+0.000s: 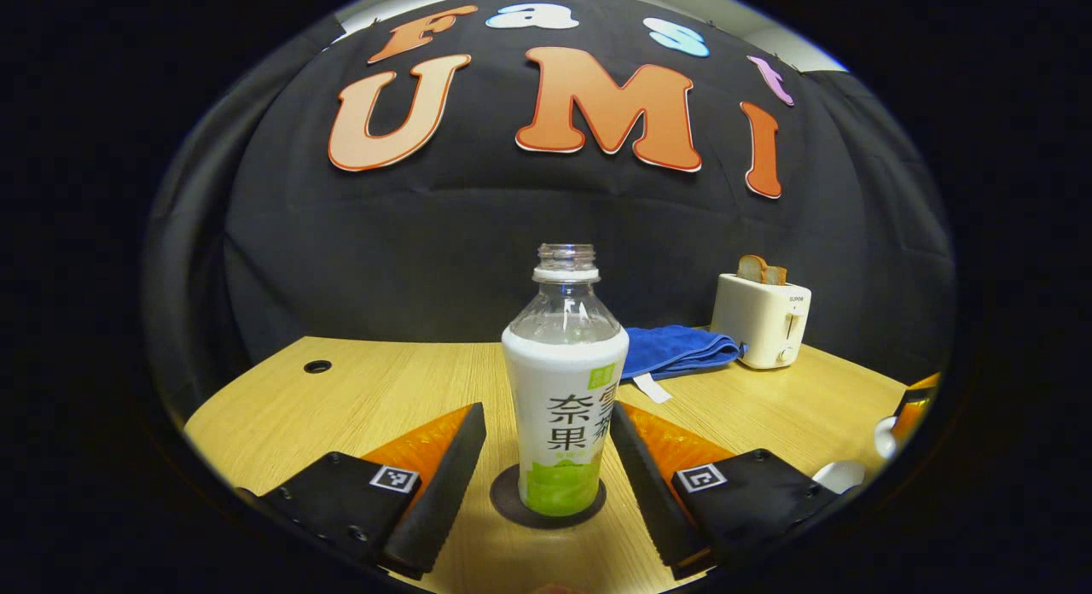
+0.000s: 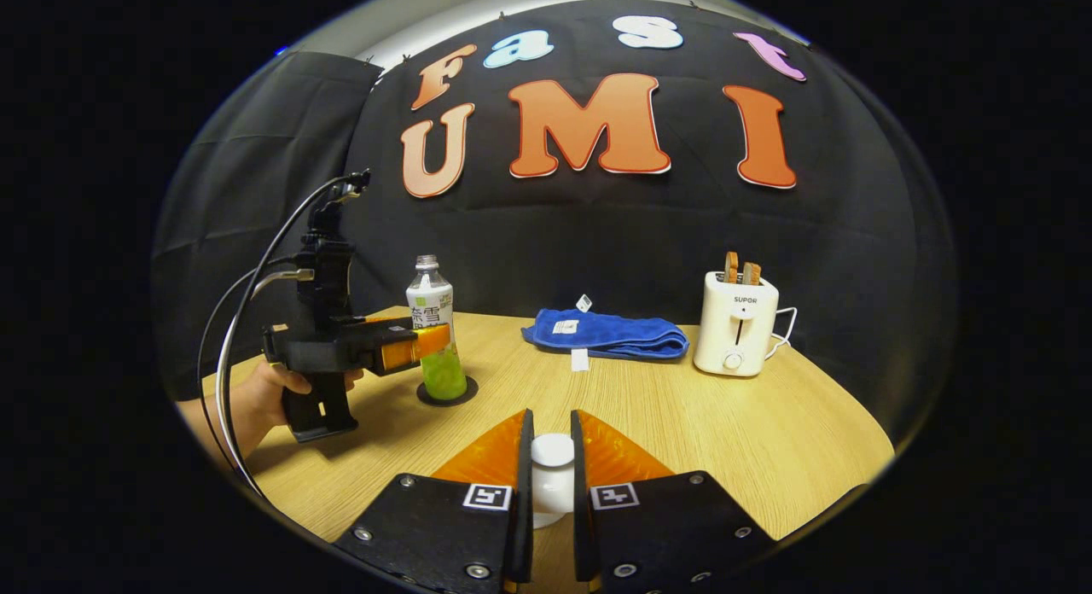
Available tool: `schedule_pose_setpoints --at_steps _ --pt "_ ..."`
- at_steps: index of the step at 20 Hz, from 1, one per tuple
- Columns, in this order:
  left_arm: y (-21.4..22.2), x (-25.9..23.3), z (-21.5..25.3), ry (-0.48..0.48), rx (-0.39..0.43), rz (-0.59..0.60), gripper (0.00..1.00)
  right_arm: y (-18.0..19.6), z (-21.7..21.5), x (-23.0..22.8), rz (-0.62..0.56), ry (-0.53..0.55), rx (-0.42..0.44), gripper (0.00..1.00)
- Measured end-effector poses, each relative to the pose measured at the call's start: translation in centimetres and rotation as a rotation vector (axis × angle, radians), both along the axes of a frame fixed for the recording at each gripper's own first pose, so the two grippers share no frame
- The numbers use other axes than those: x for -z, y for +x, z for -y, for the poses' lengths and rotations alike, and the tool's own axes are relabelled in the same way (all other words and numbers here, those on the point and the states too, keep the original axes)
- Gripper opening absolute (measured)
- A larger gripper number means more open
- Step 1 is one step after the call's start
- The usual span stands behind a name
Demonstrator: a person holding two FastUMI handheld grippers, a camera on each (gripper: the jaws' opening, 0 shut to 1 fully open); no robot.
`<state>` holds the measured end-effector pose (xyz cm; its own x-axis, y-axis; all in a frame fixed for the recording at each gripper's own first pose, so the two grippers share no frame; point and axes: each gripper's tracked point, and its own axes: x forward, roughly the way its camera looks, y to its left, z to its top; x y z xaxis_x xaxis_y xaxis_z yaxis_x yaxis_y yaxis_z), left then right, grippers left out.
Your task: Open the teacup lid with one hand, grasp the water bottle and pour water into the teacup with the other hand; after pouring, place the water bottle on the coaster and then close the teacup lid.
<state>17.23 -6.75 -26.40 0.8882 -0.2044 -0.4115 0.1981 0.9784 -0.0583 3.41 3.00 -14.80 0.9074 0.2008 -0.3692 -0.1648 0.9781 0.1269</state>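
Straddling the water bottle on its coaster, left tongs stand open; right tongs grip the lid. Lower it level, centred over the cup.

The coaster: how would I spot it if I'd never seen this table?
Start at the wooden table and find the uncapped water bottle standing near its left side. The coaster is the flat dark disc right under that bottle. Nothing else on the table is dark, round and flat.

teacup — cut by edge | lid — mostly behind tongs
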Motion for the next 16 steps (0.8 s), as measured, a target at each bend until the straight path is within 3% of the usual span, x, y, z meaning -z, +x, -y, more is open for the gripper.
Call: schedule_pose_setpoints --at_steps 3,16 --pt "-1.1 -0.7 0.2 0.037 0.008 0.034 0.96 0.1 -0.9 0.2 0.001 0.002 -0.017 0.19" --pt "-5.8 -9.7 -1.5 -0.015 -0.028 0.186 0.98 0.4 -2.9 3.1 -0.027 -0.006 -0.051 0.20"
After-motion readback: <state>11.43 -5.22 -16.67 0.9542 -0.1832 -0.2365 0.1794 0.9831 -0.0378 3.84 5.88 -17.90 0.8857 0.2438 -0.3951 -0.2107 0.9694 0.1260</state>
